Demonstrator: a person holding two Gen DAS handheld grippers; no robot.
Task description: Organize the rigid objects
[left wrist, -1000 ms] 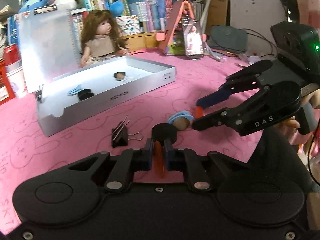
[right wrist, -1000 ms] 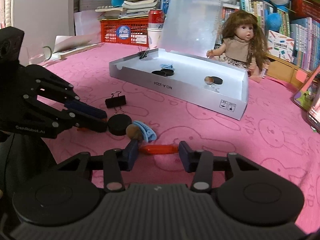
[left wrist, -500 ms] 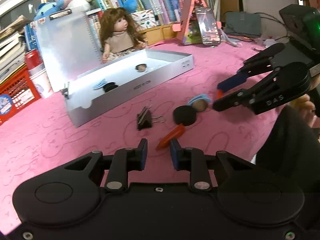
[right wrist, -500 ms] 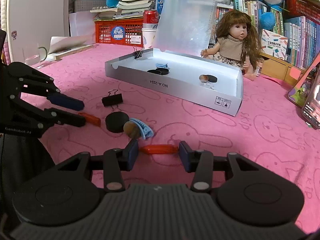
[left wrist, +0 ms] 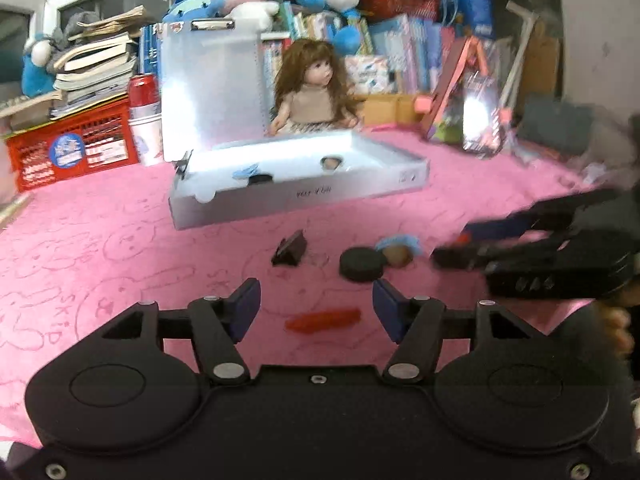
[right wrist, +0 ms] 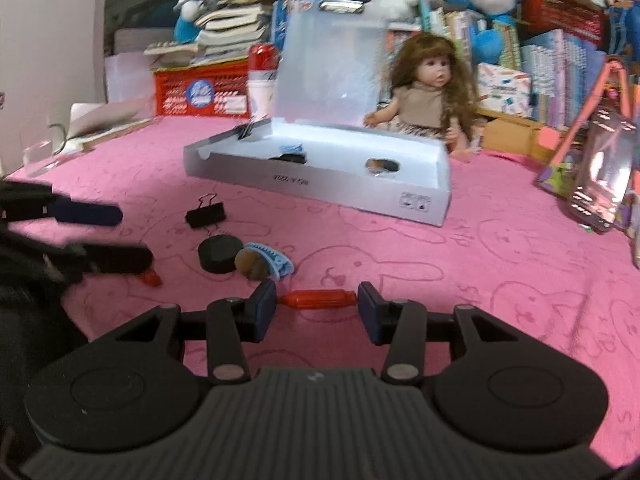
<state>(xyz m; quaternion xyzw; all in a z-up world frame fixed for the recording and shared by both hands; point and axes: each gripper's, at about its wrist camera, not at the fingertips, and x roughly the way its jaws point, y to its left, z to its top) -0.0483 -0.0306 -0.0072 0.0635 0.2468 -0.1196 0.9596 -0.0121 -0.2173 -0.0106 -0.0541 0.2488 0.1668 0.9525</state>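
Left gripper (left wrist: 316,306): released, jaws wide, low over the bench (left wrist: 100,248); one red piece (left wrist: 323,320) lies between them, untouched.
Right gripper (right wrist: 317,310): jaws spread at a second red piece's (right wrist: 318,299) ends; contact unclear.
Near box (right wrist: 320,184): one clip (right wrist: 205,215), one black puck (right wrist: 219,255), one blue claw (right wrist: 272,265).
Behind box: one doll (right wrist: 426,92).
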